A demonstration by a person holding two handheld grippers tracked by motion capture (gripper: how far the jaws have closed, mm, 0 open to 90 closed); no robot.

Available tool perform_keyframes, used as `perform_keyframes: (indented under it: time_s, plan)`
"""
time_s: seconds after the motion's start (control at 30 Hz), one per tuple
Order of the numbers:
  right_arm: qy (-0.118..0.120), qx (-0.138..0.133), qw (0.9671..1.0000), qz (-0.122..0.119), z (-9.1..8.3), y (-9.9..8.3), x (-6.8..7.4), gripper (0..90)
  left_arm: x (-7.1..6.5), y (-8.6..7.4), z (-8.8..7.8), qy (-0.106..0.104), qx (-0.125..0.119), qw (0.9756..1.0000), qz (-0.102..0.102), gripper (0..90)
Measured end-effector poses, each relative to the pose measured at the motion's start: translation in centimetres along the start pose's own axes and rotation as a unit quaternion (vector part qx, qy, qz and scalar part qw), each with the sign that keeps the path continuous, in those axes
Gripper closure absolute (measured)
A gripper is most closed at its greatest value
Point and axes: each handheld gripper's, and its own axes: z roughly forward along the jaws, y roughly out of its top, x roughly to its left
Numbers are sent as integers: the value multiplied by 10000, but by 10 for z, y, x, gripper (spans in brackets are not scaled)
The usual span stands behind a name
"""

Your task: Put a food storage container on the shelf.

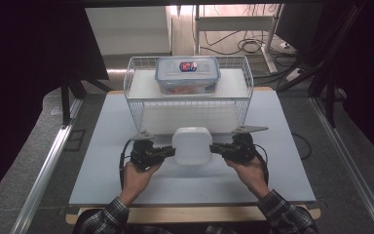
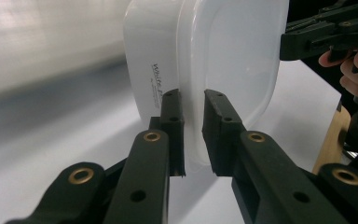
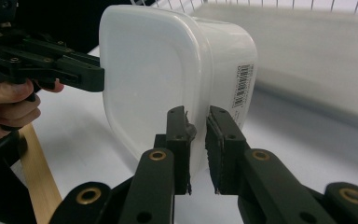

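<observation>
A white plastic container point(image 1: 192, 145) with rounded corners and a lid sits near the table's front, between both grippers. My left gripper point(image 1: 172, 151) is shut on its left rim; in the left gripper view the jaws point(image 2: 193, 100) pinch the lid's edge of the container point(image 2: 223, 60). My right gripper point(image 1: 214, 148) is shut on the opposite rim, and its jaws point(image 3: 198, 114) clamp the lip of the container point(image 3: 168, 70). The container appears tilted on edge in both gripper views. Each gripper view also shows the other gripper farther off, the right gripper point(image 2: 326, 37) and the left gripper point(image 3: 51, 65).
A white wire rack point(image 1: 136, 105) stands behind the container at the table's middle. On its top shelf rests a clear box with a blue-rimmed lid point(image 1: 187, 75). The pale tabletop point(image 1: 102, 170) spreads to both sides, with a wooden strip point(image 1: 195, 213) along the front.
</observation>
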Motion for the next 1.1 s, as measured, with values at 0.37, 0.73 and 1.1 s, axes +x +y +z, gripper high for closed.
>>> perform_keyframes:
  time_s: [0.37, 0.73, 1.1]
  plan:
    - [54, -393, 9987, -316, -12, 39, 9, 795, -8, 38, -23, 204, -261, 9990, 297, 793]
    - [73, -650, 9969, -440, -23, 71, 13, 794, -14, 73, -39, 308, -434, 9972, 521, 792]
    - [125, -876, 9944, -583, -38, 118, 20, 794, -20, 116, -61, 380, -677, 9949, 638, 790]
